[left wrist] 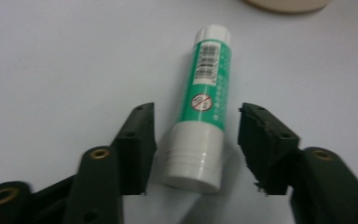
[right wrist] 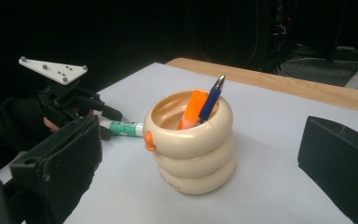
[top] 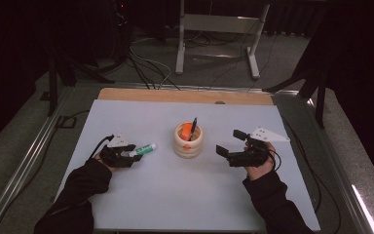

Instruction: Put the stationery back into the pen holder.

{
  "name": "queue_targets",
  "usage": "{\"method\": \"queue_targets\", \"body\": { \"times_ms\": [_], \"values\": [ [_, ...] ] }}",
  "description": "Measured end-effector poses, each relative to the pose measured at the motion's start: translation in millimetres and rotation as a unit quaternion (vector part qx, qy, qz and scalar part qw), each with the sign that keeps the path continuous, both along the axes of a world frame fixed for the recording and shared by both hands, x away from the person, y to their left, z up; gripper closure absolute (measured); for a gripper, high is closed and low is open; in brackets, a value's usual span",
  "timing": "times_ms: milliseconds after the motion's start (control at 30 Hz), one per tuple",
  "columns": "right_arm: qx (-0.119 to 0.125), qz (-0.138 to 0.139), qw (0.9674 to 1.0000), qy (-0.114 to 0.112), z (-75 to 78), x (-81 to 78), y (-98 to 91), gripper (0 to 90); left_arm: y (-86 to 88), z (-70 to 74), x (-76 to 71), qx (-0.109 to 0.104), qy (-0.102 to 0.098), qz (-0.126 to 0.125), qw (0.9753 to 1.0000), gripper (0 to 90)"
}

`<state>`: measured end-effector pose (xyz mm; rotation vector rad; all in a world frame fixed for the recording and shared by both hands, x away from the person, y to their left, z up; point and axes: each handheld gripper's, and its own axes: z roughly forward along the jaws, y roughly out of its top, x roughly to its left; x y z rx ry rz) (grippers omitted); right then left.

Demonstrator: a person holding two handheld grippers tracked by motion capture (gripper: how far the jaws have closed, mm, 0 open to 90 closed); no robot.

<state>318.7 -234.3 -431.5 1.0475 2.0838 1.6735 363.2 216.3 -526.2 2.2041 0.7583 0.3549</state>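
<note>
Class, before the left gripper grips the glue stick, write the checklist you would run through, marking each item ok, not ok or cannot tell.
1. Glue stick lies between the left gripper's fingers: ok.
2. Fingers pressing on the glue stick: not ok, gaps on both sides.
3. Fingers level with the white cap end: ok.
4. Glue stick flat on the table: ok.
5. Pen holder apart from the glue stick: ok.
6. Right gripper open, away from the glue stick: ok.

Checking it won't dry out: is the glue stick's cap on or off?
On. The glue stick lies flat on the table with white pieces closing both ends.
</note>
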Motion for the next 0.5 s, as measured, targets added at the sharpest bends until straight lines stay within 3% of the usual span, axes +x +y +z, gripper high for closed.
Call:
{"method": "queue_targets", "body": {
  "times_ms": [200, 500],
  "values": [
    [-0.001, -0.001, 1.0000, 0.001, 0.2, 0.0, -0.4, 0.0, -2.0, -0.8, -0.1, 0.017, -0.008, -0.015, 0.9997, 61.0],
    [-0.001, -0.001, 1.0000, 0.002, -0.3, 0.3, 0.1, 0.0, -2.7, -0.8, -0.6, 0.016, -0.010, -0.018, 0.9997, 66.2]
  ]
}}
